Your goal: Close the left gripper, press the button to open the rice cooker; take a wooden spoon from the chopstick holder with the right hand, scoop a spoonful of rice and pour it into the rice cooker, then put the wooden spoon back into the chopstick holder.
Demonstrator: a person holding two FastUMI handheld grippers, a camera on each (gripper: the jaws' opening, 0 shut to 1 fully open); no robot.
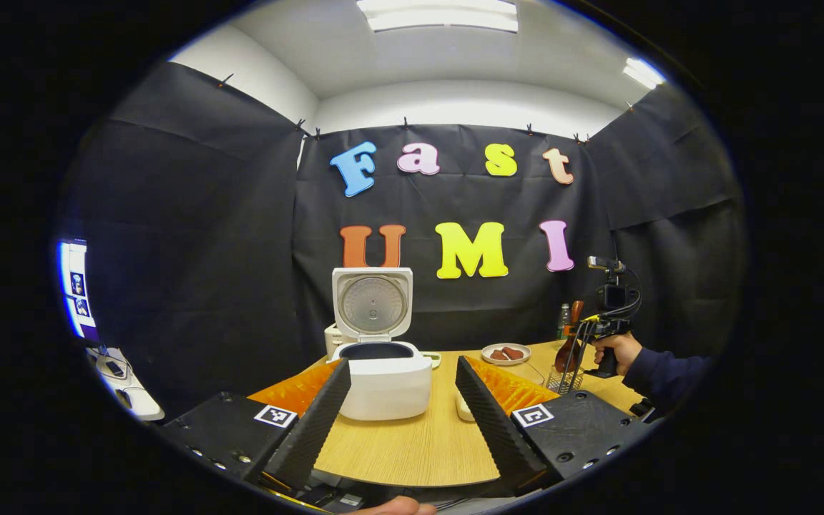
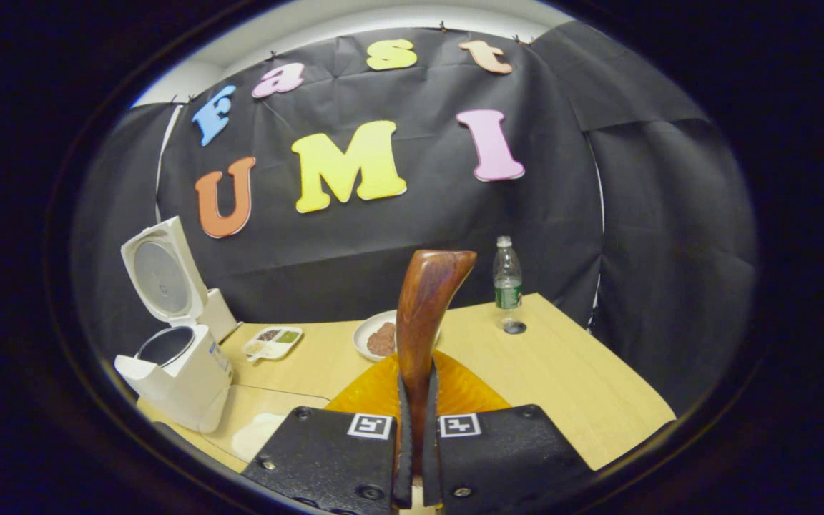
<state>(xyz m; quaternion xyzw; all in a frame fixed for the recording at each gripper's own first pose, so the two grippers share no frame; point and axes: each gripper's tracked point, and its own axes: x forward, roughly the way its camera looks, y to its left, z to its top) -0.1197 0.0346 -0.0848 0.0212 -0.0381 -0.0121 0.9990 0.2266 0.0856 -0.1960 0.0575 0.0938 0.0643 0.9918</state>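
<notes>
In the right gripper view the right gripper (image 2: 416,458) has its fingers (image 2: 403,436) pressed together on the handle of the wooden spoon (image 2: 426,315); the handle is glossy reddish-brown wood, rising upright toward 12 o'clock and flaring to a slanted end; the bowl is hidden below. At 11 o'clock past the handle lies a plate (image 2: 373,330) of brownish food, at 1 o'clock a water bottle (image 2: 506,277), at 9 o'clock the white rice cooker (image 2: 179,365) with its lid raised and the dark pot showing, all on the pale wood table (image 2: 584,386).

In the left gripper view the left gripper (image 1: 401,422) has its fingers (image 1: 312,429) spread wide, holding nothing; the rice cooker (image 1: 383,383) sits between them at 12 o'clock, lid upright; at 3 o'clock a hand (image 1: 616,352) holds the right gripper above the wire chopstick holder (image 1: 568,375), the spoon (image 1: 571,343) at it.
</notes>
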